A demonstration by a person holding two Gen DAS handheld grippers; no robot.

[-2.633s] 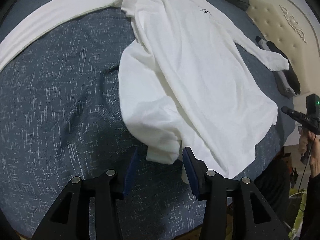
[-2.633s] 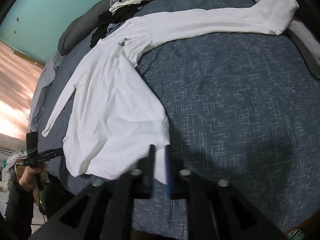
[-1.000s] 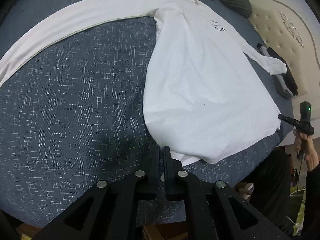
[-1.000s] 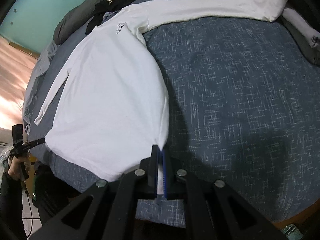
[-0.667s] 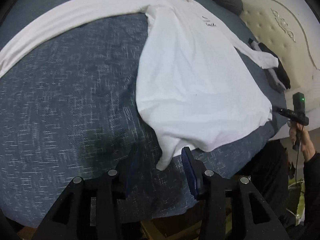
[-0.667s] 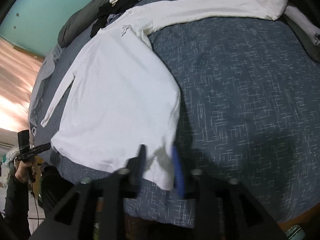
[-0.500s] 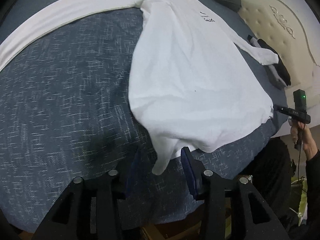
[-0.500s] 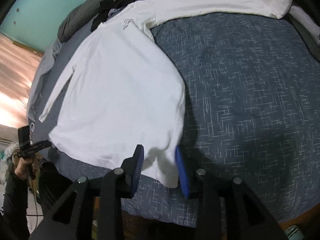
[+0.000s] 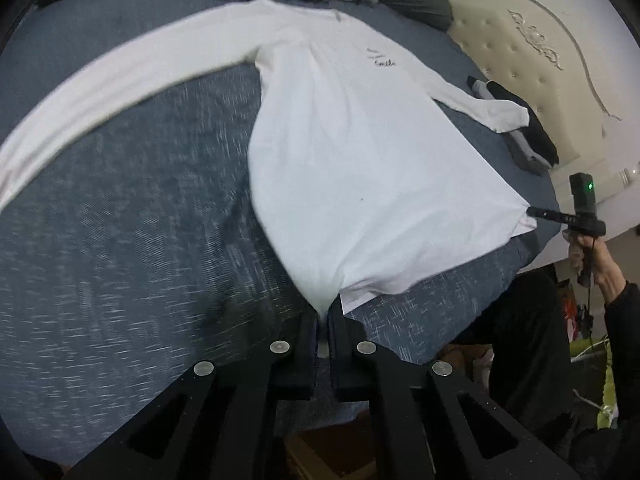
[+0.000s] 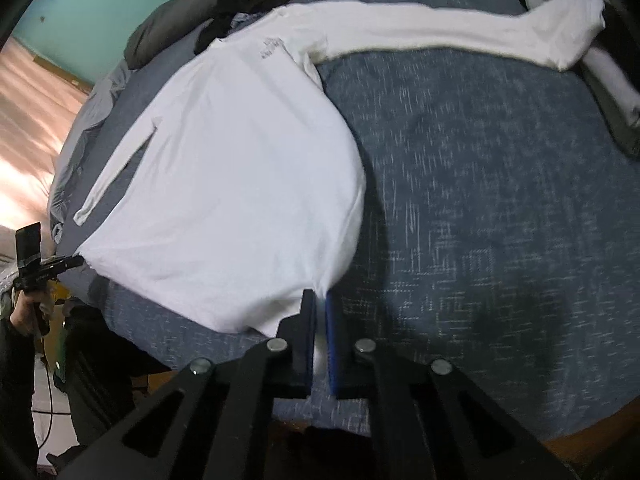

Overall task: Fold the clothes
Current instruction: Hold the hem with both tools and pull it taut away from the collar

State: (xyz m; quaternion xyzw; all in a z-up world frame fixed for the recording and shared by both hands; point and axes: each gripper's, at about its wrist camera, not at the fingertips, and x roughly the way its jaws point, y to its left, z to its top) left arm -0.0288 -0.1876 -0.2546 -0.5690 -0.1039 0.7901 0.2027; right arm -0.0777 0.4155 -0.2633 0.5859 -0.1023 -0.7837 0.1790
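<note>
Left wrist view: my left gripper is pinching a hem corner of the white long-sleeved shirt, spread flat on the blue bed. Right wrist view: my right gripper pinches the shirt's other hem corner.

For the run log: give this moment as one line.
step: spread shirt | left tool: shut on white shirt hem corner | right tool: shut on other corner | bed: shirt flat
</note>
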